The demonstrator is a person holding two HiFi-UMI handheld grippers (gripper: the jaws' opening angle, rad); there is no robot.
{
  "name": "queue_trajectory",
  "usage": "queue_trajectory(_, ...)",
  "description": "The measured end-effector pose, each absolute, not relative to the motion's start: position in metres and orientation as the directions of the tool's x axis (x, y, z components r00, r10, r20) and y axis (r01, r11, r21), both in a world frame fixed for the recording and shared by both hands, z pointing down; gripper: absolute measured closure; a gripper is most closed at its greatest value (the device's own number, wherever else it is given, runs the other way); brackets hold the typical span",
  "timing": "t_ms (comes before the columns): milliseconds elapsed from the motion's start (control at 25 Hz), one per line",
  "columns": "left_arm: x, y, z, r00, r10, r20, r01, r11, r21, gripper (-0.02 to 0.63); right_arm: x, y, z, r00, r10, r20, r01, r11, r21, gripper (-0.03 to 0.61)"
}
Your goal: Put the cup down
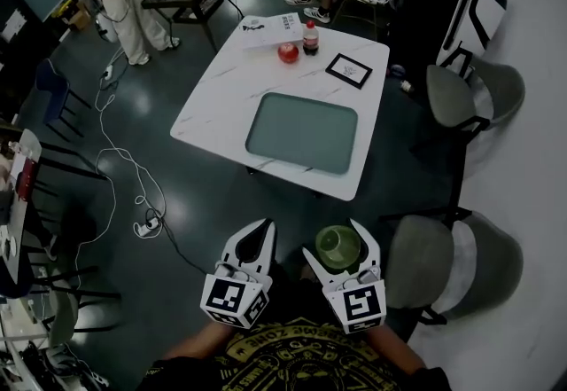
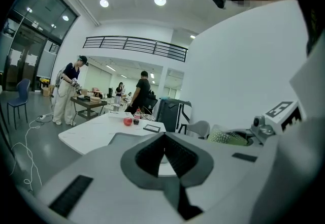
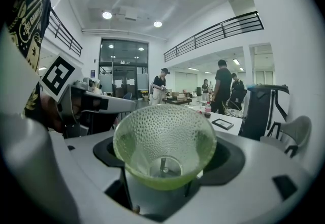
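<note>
Cup (image 1: 337, 245) of green dimpled glass is clamped between the jaws of the right gripper (image 1: 335, 243), up in the air close to the person and well short of the white table (image 1: 221, 105). The left gripper (image 1: 259, 231) hangs just left of it, jaws together on nothing. A grey tray (image 1: 301, 132) lies on the table's near part.

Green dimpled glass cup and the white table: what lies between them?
Only bare dark floor, in the head view, between the white table and the green dimpled glass cup in the right gripper.
</note>
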State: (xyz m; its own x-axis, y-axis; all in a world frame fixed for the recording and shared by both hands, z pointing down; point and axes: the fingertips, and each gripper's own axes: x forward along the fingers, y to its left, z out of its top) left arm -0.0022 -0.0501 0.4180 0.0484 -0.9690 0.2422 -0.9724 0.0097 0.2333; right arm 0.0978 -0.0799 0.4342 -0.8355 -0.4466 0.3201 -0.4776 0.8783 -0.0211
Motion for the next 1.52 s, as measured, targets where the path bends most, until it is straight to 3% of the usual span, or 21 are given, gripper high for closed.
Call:
queue_trajectory(400, -0.019, -0.061, 0.424, 0.036, -0.967, 0.253, -0.972, 0.025, 0.233, 0.603, 0.086, -0.094, 0.444, -0.827, -0.460, 0.324, -0.498, 0.866, -0.042, 0.183)
queue_trajectory(1520, -0.110, -0.125, 0.424, 0.158, -0.959, 0.234, -0.969, -0.106, 0.222, 0.603, -0.008, -0.148, 0.429, -0.748, -0.560, 0.356, -0.593, 0.805, 0.020, 0.183)
